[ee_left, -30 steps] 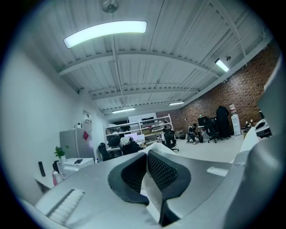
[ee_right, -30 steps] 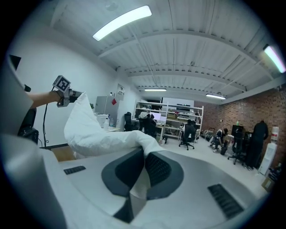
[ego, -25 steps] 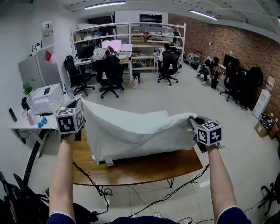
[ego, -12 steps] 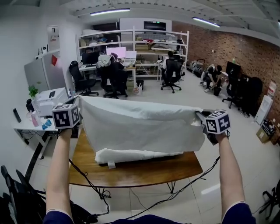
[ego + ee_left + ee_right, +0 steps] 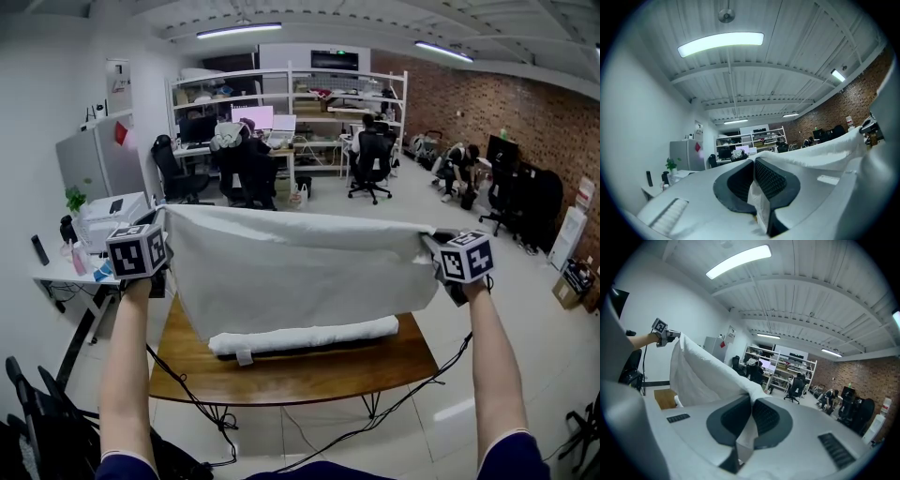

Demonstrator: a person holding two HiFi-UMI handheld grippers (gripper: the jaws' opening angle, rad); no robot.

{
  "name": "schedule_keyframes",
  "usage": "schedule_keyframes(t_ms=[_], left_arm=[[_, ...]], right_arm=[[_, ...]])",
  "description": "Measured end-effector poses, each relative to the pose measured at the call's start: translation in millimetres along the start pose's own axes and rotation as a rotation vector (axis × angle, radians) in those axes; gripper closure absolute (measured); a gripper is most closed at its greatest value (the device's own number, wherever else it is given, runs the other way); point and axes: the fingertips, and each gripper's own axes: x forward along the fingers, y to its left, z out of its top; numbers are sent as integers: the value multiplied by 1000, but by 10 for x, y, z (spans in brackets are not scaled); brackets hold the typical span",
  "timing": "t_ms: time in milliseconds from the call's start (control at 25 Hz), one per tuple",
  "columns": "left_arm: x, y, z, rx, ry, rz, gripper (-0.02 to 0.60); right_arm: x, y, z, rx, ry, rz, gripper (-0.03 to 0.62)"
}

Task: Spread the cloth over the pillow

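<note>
The left claw [image 5: 754, 164] is pinched shut on one top corner of the white fabric cloth [image 5: 300, 272], with a fold squeezed between its dark ribbed pads. The right claw [image 5: 751, 401] is clamped the same way on the opposite top corner. Both are held high and well apart, so the top edge runs nearly taut from claw to claw and the sheet hangs beneath them as a flat curtain. I judge this hold is meant to open out the folds and lift the lower hem clear before the sheet is laid down.

Below and between the claws, the long white pillow [image 5: 305, 337] lies lengthwise on the brown wooden desk [image 5: 309, 380], towards its far side. The hem hangs just over the pillow's top; whether it touches I cannot tell. The sheet reaches past both ends of the pillow, so it should cover it with some overhang.

A bare strip of desk lies on the person's side of the pillow. Beyond the claws the floor is open, with the black office chairs [image 5: 370, 155] well apart. Outside the left claw a white side table [image 5: 56, 277] stands near and is the closest obstacle. Black cables [image 5: 187, 394] trail from both hands under the desk's front edge and could snag.
</note>
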Motion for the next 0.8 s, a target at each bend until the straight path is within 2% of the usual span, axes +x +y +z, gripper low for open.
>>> schedule_keyframes(t_ms=[480, 800], left_arm=[[287, 257, -239, -28, 21, -36, 568], [559, 257, -263, -37, 32, -44, 568]], right_arm=[[297, 53, 111, 12, 3, -75, 589], [452, -129, 227, 24, -22, -126, 589]])
